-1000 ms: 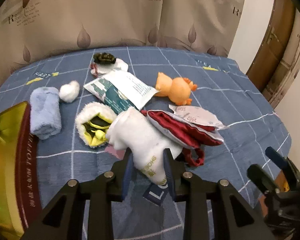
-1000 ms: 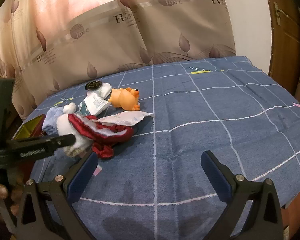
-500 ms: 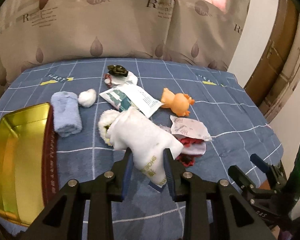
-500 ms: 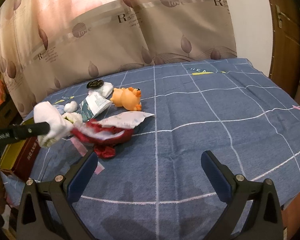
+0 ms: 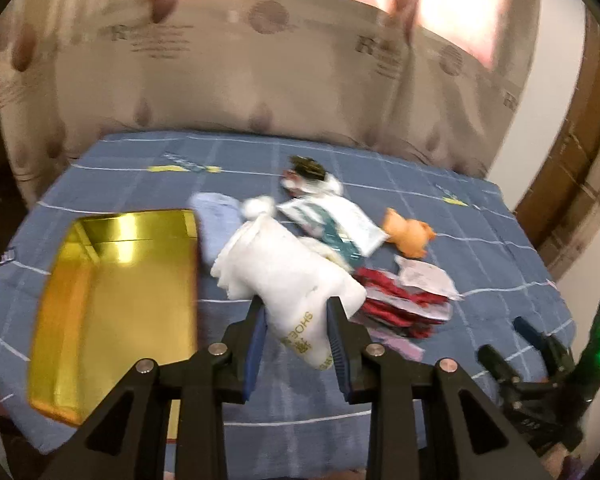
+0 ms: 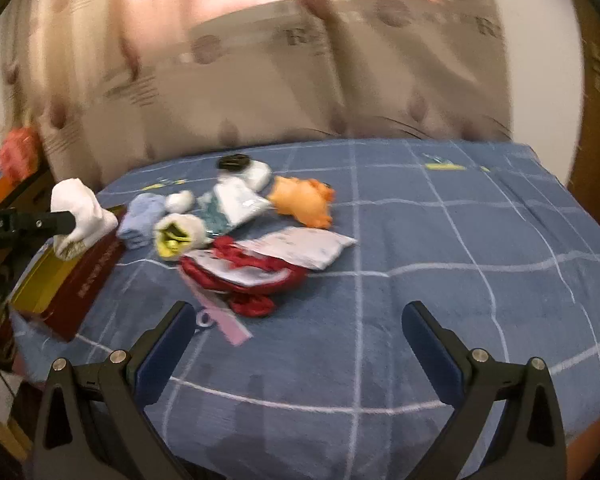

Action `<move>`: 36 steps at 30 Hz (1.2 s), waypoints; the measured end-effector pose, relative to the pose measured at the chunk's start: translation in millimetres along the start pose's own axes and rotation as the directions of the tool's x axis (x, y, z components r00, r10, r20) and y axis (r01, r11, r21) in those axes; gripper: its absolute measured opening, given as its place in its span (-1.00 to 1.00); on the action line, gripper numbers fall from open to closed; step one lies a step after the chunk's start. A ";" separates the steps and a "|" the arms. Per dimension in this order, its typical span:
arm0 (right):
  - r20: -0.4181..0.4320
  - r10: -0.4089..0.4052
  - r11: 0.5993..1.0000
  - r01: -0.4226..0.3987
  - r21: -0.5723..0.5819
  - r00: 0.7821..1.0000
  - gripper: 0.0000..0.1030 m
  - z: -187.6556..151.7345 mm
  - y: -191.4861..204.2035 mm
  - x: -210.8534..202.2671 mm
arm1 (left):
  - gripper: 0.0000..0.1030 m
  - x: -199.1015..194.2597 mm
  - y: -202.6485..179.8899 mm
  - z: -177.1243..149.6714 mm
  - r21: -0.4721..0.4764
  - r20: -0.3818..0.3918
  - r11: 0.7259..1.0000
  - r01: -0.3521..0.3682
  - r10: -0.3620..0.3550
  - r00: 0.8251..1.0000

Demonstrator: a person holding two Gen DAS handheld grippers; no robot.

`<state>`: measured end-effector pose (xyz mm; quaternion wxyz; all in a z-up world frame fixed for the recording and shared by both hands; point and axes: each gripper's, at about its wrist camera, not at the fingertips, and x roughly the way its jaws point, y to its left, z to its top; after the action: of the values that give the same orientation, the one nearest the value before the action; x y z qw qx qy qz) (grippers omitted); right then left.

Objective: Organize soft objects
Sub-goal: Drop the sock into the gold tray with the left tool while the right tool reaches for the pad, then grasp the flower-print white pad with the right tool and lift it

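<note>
The left hand-held gripper (image 5: 294, 332) clamps a white shoe pouch (image 5: 288, 276) aloft beside the gold tin (image 5: 112, 288); the right hand-held gripper (image 6: 296, 344) gapes empty. Centring it over the tin before release should land it cleanly.

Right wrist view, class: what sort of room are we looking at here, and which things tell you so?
Probably a bedroom at home: a bed under a blue checked bedspread, patterned curtains behind it, and a wooden door at the right.
</note>
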<state>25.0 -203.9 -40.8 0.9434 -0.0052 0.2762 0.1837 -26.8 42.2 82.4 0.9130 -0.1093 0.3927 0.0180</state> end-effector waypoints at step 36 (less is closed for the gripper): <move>-0.418 0.350 0.782 -0.016 0.623 0.838 0.72 65.1 -66.3 156.7 | -0.24 46.2 160.1 -5.7 -0.247 -0.134 0.939 -0.239 0.211 0.968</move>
<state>204.2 -204.6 -73.7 0.7642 0.2708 0.5591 0.1735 -18.0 194.7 15.6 0.8605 -0.1837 0.4443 0.1683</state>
